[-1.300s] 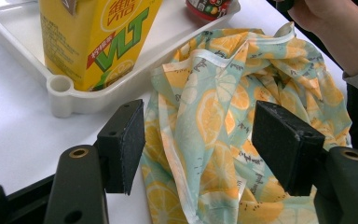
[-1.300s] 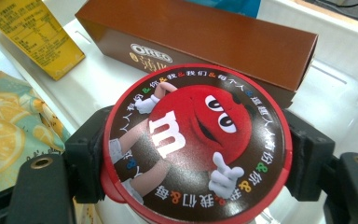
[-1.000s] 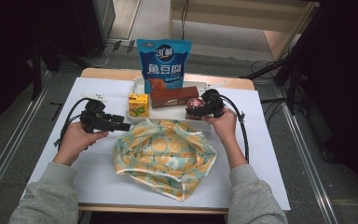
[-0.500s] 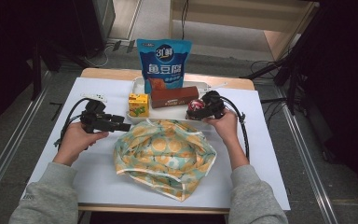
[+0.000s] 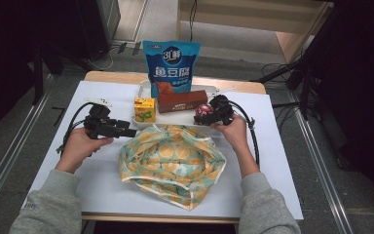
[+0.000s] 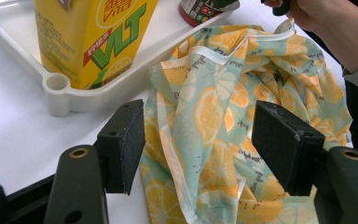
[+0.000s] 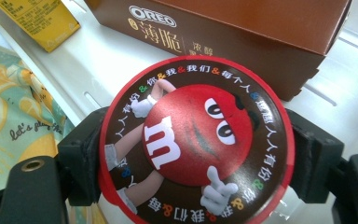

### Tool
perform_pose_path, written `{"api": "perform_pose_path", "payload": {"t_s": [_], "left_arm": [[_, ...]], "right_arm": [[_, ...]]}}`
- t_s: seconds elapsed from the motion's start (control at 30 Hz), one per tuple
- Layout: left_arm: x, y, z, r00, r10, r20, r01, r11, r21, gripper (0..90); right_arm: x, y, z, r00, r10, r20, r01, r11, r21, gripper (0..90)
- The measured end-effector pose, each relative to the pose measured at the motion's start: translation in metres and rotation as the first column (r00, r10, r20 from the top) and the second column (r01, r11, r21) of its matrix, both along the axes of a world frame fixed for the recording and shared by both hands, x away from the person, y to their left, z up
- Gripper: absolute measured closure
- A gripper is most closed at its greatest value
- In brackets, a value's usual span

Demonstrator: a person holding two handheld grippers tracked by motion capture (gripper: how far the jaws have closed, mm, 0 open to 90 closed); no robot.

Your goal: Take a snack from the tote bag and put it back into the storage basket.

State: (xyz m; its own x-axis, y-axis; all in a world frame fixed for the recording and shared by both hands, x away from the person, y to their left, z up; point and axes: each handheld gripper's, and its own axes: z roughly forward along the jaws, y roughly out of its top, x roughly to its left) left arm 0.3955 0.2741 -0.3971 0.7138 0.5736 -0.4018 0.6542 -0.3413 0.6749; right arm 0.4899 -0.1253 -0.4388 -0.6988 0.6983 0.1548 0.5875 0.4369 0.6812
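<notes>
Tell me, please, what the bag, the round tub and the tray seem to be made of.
Bag: thin woven cloth, matte; it creases softly and has a stitched hem.
Round tub, held in the right gripper: probably plastic or card, with a glossy printed lid that shows glare.
Tray: white moulded plastic, smooth, with rounded rim.

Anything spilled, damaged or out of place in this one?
Nothing stands out. The fabric bag lies rumpled but whole on the table; the juice carton and cookie box stand tidy in the tray, and the right gripper squarely clamps the candy tub.
</notes>
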Motion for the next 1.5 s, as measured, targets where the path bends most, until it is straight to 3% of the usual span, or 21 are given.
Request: {"api": "perform_pose_path", "payload": {"t_s": [0.13, 0.33, 0.7, 0.77, 1.1, 1.33, 1.5], "left_arm": [[0.0, 0.0, 0.0, 1.0, 0.0, 0.0, 0.0, 1.0, -0.001, 34.8], [0.0, 0.0, 0.0, 1.0, 0.0, 0.0, 0.0, 1.0, -0.002, 34.8], [0.0, 0.0, -0.001, 1.0, 0.001, -0.007, -0.001, 1.0, 0.003, 34.8], [0.001, 0.0, -0.001, 0.9999, 0.003, -0.011, -0.003, 1.0, 0.002, 34.8], [-0.001, 0.001, 0.002, 1.0, 0.005, -0.008, -0.005, 1.0, -0.001, 34.8], [0.001, 0.003, 0.002, 0.9997, 0.018, -0.016, -0.019, 0.9996, -0.019, 34.7], [0.002, 0.005, 0.002, 0.9998, 0.014, -0.015, -0.014, 0.9998, -0.014, 34.8]], "right_arm": [[-0.001, 0.002, 0.001, 1.0, 0.002, 0.008, -0.001, 1.0, -0.005, 21.0], [-0.002, -0.002, 0.008, 0.9999, -0.013, 0.004, 0.013, 0.999, 0.049, 21.0], [-0.009, -0.005, 0.03, 0.9954, -0.067, 0.068, 0.062, 0.995, 0.077, 27.2], [-0.011, -0.006, 0.034, 0.9928, -0.078, 0.091, 0.072, 0.995, 0.069, 31.8], [-0.023, 0.005, 0.048, 0.9921, -0.074, 0.101, 0.062, 0.99, 0.123, 54.5], [-0.025, 0.025, 0.048, 0.9963, -0.034, 0.079, 0.026, 0.994, 0.102, 76.9], [-0.024, 0.045, 0.045, 0.9961, -0.033, 0.082, 0.026, 0.996, 0.084, 86.8]]}}
